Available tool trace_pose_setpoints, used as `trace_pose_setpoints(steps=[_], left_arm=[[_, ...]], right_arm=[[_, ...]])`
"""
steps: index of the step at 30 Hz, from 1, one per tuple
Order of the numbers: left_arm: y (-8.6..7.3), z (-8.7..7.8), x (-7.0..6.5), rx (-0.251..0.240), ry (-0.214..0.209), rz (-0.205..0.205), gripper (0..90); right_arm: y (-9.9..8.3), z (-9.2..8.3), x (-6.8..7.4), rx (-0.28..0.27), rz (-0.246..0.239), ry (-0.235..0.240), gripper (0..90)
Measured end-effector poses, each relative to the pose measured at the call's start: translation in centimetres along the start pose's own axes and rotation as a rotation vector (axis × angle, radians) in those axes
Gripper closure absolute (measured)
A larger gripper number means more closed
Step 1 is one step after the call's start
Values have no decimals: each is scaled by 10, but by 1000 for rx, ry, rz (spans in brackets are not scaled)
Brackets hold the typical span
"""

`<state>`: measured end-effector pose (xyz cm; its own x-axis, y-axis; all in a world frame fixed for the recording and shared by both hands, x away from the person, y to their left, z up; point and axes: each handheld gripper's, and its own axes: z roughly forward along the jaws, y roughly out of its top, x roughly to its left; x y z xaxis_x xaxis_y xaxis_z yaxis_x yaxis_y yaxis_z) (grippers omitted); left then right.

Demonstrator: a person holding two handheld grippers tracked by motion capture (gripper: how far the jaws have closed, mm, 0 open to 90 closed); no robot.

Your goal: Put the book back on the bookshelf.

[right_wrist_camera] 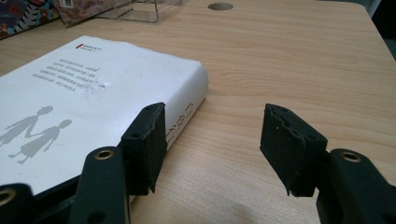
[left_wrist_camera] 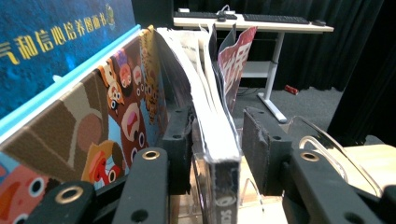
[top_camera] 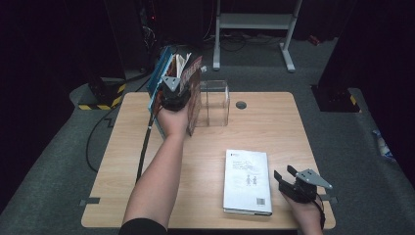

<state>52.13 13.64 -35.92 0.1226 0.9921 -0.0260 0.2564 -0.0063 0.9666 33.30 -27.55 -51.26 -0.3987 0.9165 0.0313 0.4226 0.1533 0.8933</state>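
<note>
Table (right_wrist_camera: 289, 56): pale wood-grain top, smooth, matt. White book (right_wrist_camera: 93, 93): paper cover, matt. Upright books (left_wrist_camera: 116, 116): glossy printed covers. Clear box (top_camera: 215, 100): transparent, probably acrylic. Right claw (right_wrist_camera: 212, 149): black pads, rough, worn at edges.

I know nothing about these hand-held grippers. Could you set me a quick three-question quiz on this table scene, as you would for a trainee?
1. True or false: the white paperback book with two grey figures on its cover stands upright on the wooden table.
2. What is between the jaws of the left gripper? A) a thick upright book with a dark spine; B) a cup; C) nothing.
3. Which gripper has nothing between its jaws?

Key: 1. False; it lies flat. 2. A. 3. The right gripper, open beside the white book.
</note>
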Motion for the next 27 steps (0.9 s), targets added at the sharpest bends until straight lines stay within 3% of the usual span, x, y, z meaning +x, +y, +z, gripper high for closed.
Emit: trace_pose_setpoints(steps=[15, 27], left_arm=[[-2, -5, 1, 9, 1, 13, 596], [-14, -17, 0, 23, 0, 32, 587]], right_arm=[[1, 1, 3, 2, -5, 5, 403], [1, 3, 5, 2, -14, 12, 403]])
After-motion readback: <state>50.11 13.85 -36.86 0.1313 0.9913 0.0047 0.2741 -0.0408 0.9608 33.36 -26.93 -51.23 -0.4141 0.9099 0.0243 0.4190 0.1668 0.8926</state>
